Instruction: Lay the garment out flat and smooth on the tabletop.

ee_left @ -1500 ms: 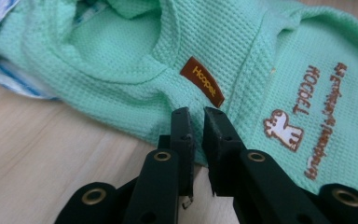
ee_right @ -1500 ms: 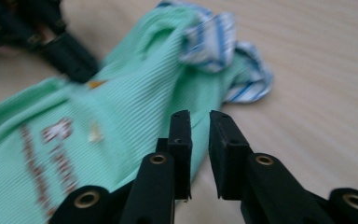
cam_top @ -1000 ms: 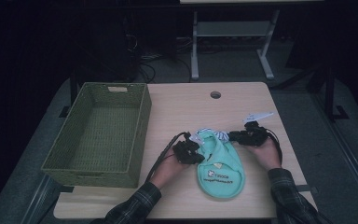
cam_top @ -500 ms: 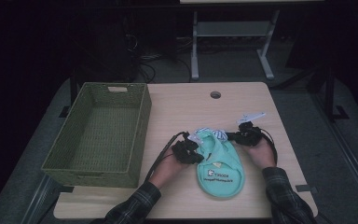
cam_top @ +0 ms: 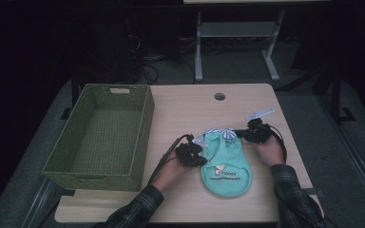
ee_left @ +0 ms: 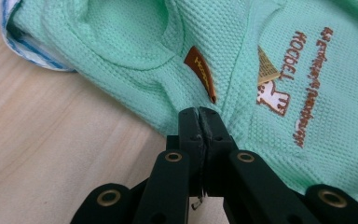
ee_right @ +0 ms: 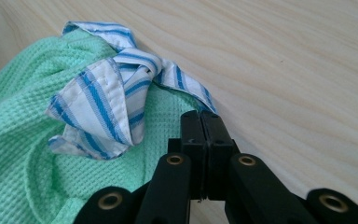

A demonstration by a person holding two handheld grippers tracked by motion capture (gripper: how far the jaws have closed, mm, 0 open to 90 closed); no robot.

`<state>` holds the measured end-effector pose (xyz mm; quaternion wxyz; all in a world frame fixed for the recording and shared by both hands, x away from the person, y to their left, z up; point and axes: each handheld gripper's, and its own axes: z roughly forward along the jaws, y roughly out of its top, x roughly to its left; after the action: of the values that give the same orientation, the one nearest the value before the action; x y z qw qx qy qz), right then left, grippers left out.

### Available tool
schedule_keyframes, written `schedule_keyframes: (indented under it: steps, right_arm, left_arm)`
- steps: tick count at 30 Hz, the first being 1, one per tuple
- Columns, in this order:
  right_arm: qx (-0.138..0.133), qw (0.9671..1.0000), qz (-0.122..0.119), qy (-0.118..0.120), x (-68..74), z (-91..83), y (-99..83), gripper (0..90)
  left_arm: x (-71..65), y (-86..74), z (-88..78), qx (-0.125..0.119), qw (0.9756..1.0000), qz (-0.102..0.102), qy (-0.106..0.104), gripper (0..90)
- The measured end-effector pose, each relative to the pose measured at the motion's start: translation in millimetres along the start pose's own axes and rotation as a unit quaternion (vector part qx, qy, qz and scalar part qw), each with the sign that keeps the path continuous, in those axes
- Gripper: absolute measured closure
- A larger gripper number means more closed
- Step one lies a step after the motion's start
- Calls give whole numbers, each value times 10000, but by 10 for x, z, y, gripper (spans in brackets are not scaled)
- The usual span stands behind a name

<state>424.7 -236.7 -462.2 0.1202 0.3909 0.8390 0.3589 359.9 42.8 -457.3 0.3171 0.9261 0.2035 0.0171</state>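
Note:
A small mint-green garment [cam_top: 225,164] with a printed logo lies flat on the wooden table [cam_top: 190,107], its blue-and-white striped collar [cam_top: 220,132] bunched at the far end. My left gripper [cam_top: 202,156] is at the garment's left edge. In the left gripper view the left gripper [ee_left: 199,113] is shut, pinching the green fabric [ee_left: 284,56] just below an orange label [ee_left: 201,73]. My right gripper [cam_top: 236,134] is at the collar's right side. In the right gripper view the right gripper [ee_right: 200,115] is shut on the garment's edge, right under the striped collar [ee_right: 102,102].
An empty green woven basket [cam_top: 145,128] stands on the left side of the table, close to my left hand. A round cable hole [cam_top: 219,96] sits near the far edge. Beyond the table are a dark floor and a metal stand [cam_top: 237,33].
The right hand has shifted slightly at the collar. The left hand and the garment look unchanged.

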Motion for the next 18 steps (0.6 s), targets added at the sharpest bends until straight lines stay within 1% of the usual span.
schedule_keyframes:
  steps: [1, 3, 4, 5, 6, 8, 9, 10, 11, 12, 14, 15, 17, 18]
  right_arm:
    - [4, 10000, 6, 4, 2, 9, -9, 888]
    - [29, 10000, 41, 9, 11, 31, -34, 887]
    - [68, 10000, 47, -48, 13, 36, -43, 887]
    - [59, 9999, 53, -75, 2, 41, -56, 887]
    - [20, 10000, 70, -54, -13, 40, -67, 885]
    - [-34, 9999, 106, -2, -27, 39, -85, 875]
    - [-24, 9999, 127, 2, -19, 37, -87, 859]
    - [-24, 9999, 153, 3, -8, 28, -87, 833]
    - [-74, 9999, 120, 1, -7, 19, -86, 807]
    - [-113, 9998, 134, 0, -3, -5, -87, 780]
    - [-213, 9997, 103, 14, -8, -76, -94, 756]
    - [-265, 9996, 121, 16, -5, -100, -97, 743]
    - [-311, 9993, 180, 58, -1, -176, -106, 722]
    - [-340, 9992, 191, 62, 3, -209, -113, 715]
  left_arm:
    - [3, -2, -4, -38, 10000, -56, -6, 885]
    - [9, -9, -9, 39, 10000, -54, 46, 893]
    - [21, -15, -20, 81, 9999, -52, 53, 895]
    - [29, -18, -29, 112, 9999, -38, 52, 895]
    - [27, -21, -29, 82, 9999, -95, 54, 895]
    - [32, -19, -31, 67, 9999, -96, 28, 895]
    - [32, -16, -35, 39, 9999, -112, 9, 895]
    - [38, -12, -44, 52, 10000, -80, 2, 895]
    - [38, -8, -53, 12, 10000, -82, -7, 895]
    - [38, -4, -70, -50, 9999, -100, -24, 894]
    - [45, 3, -99, -117, 9998, -131, -47, 887]
    - [46, 6, -113, -151, 9997, -186, -49, 881]
    - [66, 2, -141, -162, 9997, -161, -47, 867]
    - [71, -2, -150, -182, 9996, -198, -59, 858]
